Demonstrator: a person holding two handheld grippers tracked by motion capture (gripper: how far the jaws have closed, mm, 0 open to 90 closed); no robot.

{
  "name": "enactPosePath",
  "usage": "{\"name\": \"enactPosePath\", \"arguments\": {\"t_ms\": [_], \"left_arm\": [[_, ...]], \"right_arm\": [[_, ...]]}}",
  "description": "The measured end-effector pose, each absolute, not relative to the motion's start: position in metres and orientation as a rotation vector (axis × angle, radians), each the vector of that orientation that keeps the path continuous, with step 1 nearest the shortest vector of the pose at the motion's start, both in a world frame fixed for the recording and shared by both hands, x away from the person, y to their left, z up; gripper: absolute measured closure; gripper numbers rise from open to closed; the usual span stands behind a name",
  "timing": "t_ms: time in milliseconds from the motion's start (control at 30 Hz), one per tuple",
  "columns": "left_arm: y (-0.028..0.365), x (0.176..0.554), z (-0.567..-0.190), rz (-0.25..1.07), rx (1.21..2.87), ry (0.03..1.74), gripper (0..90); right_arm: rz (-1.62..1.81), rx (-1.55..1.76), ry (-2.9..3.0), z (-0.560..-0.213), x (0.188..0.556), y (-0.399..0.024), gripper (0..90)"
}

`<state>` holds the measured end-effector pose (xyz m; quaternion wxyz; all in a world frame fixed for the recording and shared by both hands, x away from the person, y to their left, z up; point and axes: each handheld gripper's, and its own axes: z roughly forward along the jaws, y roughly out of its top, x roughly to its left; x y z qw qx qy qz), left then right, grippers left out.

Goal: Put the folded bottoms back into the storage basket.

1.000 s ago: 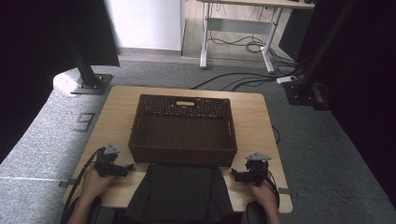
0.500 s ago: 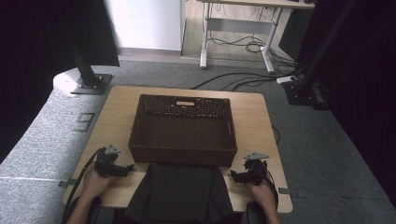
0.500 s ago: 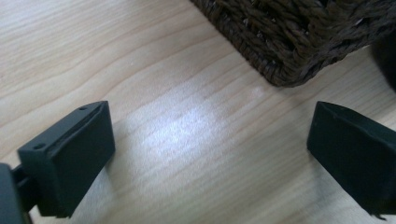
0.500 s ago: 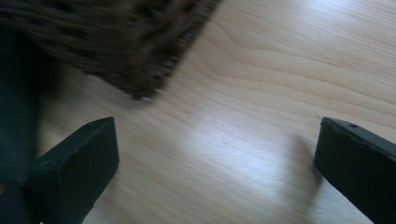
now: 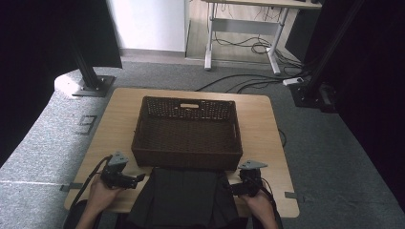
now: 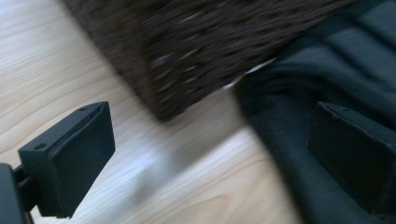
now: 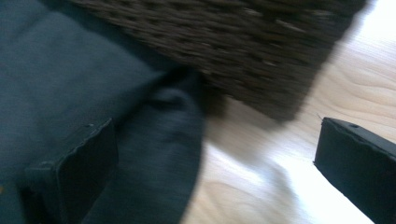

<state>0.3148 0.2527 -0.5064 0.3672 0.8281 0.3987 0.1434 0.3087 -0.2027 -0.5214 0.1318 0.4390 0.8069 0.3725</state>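
Hovering with jaws spread wide, left gripper (image 5: 138, 178) and right gripper (image 5: 230, 187) flanking dark cloth (image 5: 184, 198) before basket (image 5: 186, 157), gripping nothing.

A lab or studio set up for recording, seen from above. A small light-wood table (image 5: 119, 109) stands on grey carpet (image 5: 43, 138), ringed by black curtains (image 5: 43, 33) and black metal stands (image 5: 88, 76) on flat base plates. Beyond it, a white panel (image 5: 148, 24) leans at the back beside a height-adjustable office desk (image 5: 248, 28) with white legs. Loose cables (image 5: 248, 47) snake across the floor under the desk, and a white power strip (image 5: 292, 81) lies near one stand.
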Motion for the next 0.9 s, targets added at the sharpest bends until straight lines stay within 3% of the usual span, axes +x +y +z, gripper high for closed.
{"name": "enactPosePath", "arguments": {"t_ms": [300, 433, 900], "left_arm": [[0.213, 0.301, -0.509, 0.25, 2.124, 0.92, 1.7], [0.198, 0.298, -0.522, 0.24, 2.184, 0.945, 0.0], [0.204, 0.294, -0.539, 0.135, 2.198, 1.046, 0.0]], "right_arm": [[1.159, 1.246, 2.395, -0.515, 0.298, -0.162, 0.0], [1.039, 1.258, 2.41, -0.524, 0.298, -0.148, 0.0], [1.05, 1.401, 2.439, -0.542, 0.296, -0.162, 0.0]]}}
